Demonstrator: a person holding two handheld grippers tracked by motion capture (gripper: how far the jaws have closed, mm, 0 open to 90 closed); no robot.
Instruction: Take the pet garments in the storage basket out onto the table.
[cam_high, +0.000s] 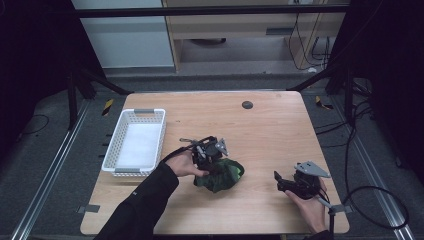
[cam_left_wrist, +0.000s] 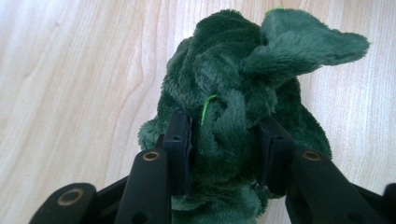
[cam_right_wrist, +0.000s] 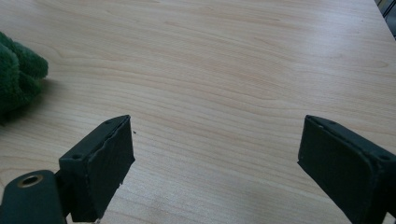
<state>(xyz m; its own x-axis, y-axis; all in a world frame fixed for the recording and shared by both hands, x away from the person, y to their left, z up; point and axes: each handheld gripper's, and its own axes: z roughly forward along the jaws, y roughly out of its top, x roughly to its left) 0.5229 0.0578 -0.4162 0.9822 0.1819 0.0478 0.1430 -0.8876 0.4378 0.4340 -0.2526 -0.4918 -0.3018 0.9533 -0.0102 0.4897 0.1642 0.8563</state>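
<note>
A dark green plush toy (cam_high: 222, 174) lies on the wooden table (cam_high: 260, 130) near its middle front. My left gripper (cam_high: 212, 162) sits over the toy's left side, and in the left gripper view its jaws press into the plush toy (cam_left_wrist: 233, 84) from both sides, with a bright green thread showing in the fur. My right gripper (cam_high: 281, 184) rests low at the front right of the table, held by a hand. In the right gripper view its jaws stand wide apart over bare wood, with an edge of the plush toy (cam_right_wrist: 16, 74) at far left.
A white plastic basket (cam_high: 135, 142) stands on the table's left side with nothing in it. A small dark round disc (cam_high: 247, 105) sits near the far edge. Cables trail off the table's right edge to the floor.
</note>
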